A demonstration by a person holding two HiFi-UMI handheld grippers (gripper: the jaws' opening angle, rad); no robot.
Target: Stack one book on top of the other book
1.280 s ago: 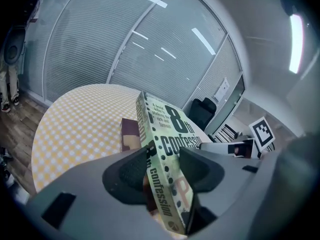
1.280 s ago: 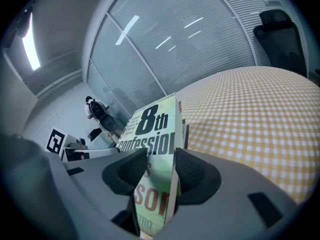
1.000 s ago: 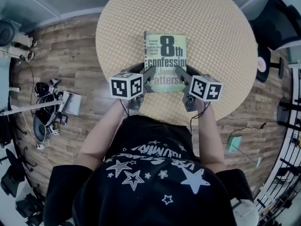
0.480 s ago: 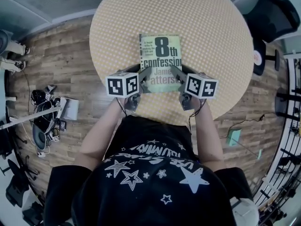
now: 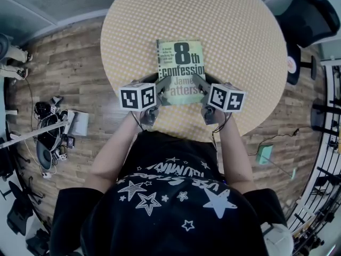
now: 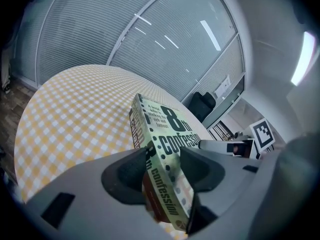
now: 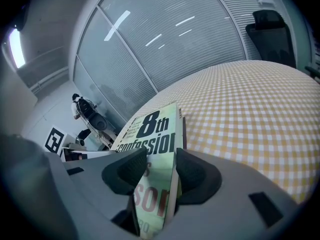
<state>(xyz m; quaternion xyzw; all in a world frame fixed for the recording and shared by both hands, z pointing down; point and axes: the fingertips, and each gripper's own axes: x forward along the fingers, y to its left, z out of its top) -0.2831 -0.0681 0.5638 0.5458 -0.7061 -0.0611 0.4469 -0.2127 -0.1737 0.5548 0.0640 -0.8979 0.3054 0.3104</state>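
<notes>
A green paperback, the book (image 5: 181, 63), lies flat on the round checked table (image 5: 240, 36). Beneath it shows the red-brown edge of a second book (image 6: 155, 209), also seen along its right side (image 7: 184, 129). My left gripper (image 5: 166, 81) is at the top book's near left corner. Its pads sit on either side of the spine (image 6: 170, 134); the jaws have just been opening a little, and the book is still between them. My right gripper (image 5: 196, 80) is at the near right corner, with its pads closed across the cover and page edge (image 7: 155, 129).
The table's near edge runs just below both grippers. A black office chair (image 5: 306, 20) stands at the far right. Cables and gear (image 5: 53, 127) clutter the wooden floor at the left, and a teal object (image 5: 264, 156) lies on the floor at the right.
The head view has shifted slightly. The book and both grippers keep their places on the table.
</notes>
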